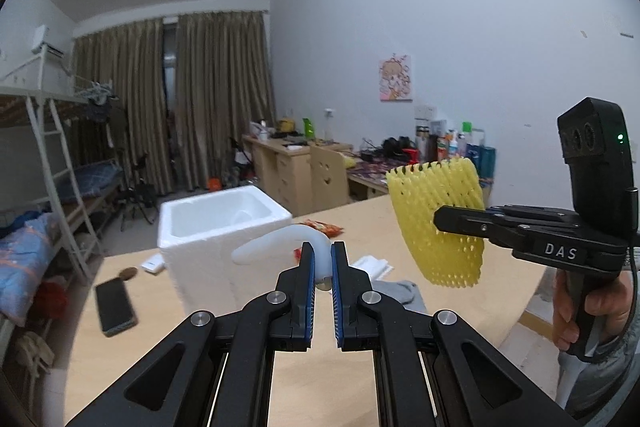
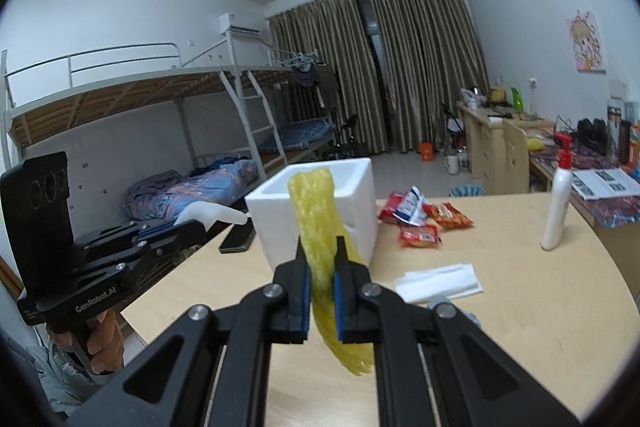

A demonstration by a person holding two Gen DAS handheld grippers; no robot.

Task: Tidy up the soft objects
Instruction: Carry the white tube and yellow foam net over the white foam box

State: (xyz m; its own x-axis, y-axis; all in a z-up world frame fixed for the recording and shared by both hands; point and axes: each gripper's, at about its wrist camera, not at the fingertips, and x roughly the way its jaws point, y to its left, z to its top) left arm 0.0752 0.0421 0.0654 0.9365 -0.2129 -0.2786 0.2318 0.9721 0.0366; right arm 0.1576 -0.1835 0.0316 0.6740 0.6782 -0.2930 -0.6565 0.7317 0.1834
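Observation:
My left gripper (image 1: 322, 247) is shut on a curved white foam piece (image 1: 280, 243), held in the air in front of the white foam box (image 1: 224, 227). My right gripper (image 2: 320, 243) is shut on a yellow foam net sleeve (image 2: 316, 211), which hangs squeezed between the pads above the wooden table (image 2: 500, 327). In the left wrist view the right gripper (image 1: 438, 219) shows at the right, pinching the yellow sleeve (image 1: 440, 219). In the right wrist view the left gripper (image 2: 202, 225) shows at the left with the white foam piece (image 2: 212, 213). The foam box (image 2: 320, 195) stands open-topped just beyond both.
Red snack packets (image 2: 424, 223) and a white pump bottle (image 2: 558, 203) lie right of the box. Folded white paper (image 2: 440, 281) and grey cloth (image 1: 400, 293) rest near the front. A black phone (image 1: 115, 307) lies left of the box. Desks and bunk beds stand behind.

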